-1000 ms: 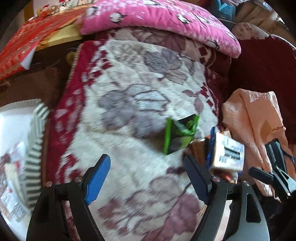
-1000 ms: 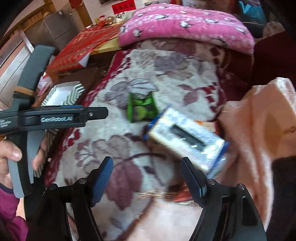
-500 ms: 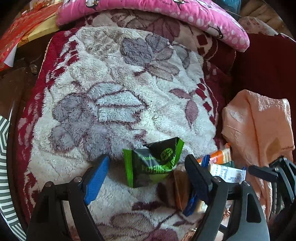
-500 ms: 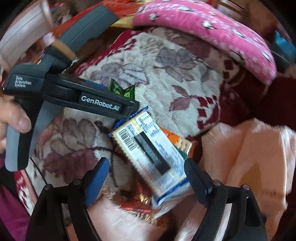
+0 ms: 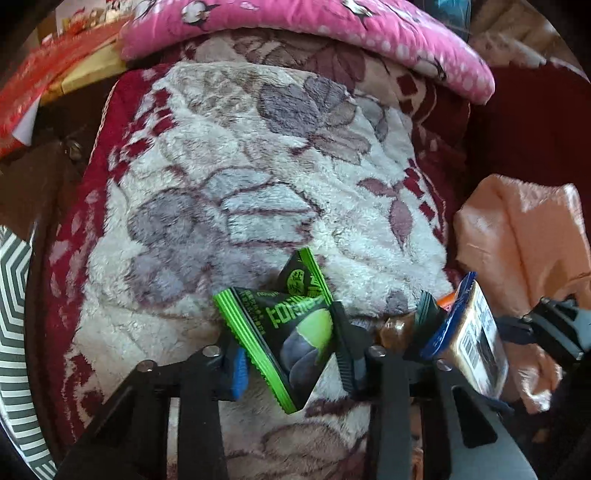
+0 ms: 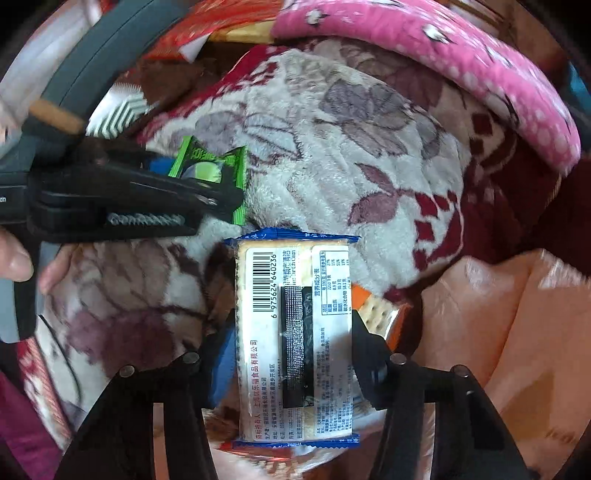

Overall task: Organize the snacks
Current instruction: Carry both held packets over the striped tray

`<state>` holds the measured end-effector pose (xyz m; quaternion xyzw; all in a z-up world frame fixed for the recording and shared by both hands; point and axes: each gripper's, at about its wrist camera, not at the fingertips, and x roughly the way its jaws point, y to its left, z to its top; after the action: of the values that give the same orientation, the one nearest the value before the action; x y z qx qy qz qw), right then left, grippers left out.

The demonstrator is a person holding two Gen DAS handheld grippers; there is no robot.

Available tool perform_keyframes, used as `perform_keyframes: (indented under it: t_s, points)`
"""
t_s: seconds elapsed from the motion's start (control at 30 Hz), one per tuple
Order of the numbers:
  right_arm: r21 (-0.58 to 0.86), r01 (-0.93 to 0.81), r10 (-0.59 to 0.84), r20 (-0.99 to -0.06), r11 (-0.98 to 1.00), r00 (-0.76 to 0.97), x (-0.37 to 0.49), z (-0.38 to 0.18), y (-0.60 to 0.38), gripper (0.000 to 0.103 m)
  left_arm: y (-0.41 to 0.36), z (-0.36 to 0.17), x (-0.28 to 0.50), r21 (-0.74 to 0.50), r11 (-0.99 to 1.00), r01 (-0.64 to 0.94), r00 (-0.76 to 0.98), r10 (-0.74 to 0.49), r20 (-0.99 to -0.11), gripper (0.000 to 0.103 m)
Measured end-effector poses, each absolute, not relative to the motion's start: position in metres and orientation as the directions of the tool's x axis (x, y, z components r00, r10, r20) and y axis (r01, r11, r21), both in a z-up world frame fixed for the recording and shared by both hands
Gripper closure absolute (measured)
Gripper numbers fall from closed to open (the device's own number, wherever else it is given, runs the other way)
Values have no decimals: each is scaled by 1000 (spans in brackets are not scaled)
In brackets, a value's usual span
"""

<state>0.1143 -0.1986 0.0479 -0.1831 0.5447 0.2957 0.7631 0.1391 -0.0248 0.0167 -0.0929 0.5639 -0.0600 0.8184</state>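
Observation:
My left gripper [image 5: 291,354] is shut on a green and black snack packet [image 5: 291,328] over the floral blanket [image 5: 258,177]; it also shows in the right wrist view [image 6: 207,166]. My right gripper [image 6: 291,350] is shut on a blue-edged cracker pack [image 6: 295,332] with a barcode, also seen at the right of the left wrist view [image 5: 472,332]. An orange cracker packet [image 6: 376,310] lies under it, beside a small brown wrapped sweet [image 5: 395,326].
A pink pillow [image 5: 314,26] lies at the blanket's far end. A peach cloth [image 5: 524,236] lies to the right. A striped white box [image 5: 14,314] stands at the left edge. A red cloth [image 5: 44,74] covers the surface at the far left.
Both grippers have closed: the left on the green packet, the right on the cracker pack. The cracker pack now lies straight between the right fingers.

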Motion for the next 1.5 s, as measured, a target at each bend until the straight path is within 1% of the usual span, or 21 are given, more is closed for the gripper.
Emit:
perform_keyframes:
  t_s: [0.07,0.3,0.67,0.93,1.5]
  points:
    - [40,-638,251,-937,769,244,109,51,-197,44,-16,24,133,-232,973,-7,370,-213,-904,75]
    - [90,-620,332,-899,779,287,87,78,-181,44,7,52,104,-237,971,-29,404,-205,-891,75]
    - [174,-641,432,-861,747,269,58,90,-122,44,54,88,42,-158,983,-96,465,-96,-880,75]
    - [204,-667,462,-855,717,236,46,90,-78,44,90,102,9,-99,983,-157,491,-9,-871,75]
    - [186,-722,470,-857,666,212,28,106,-9,44,148,116,-27,-90,958,-274,513,67,-856,75]
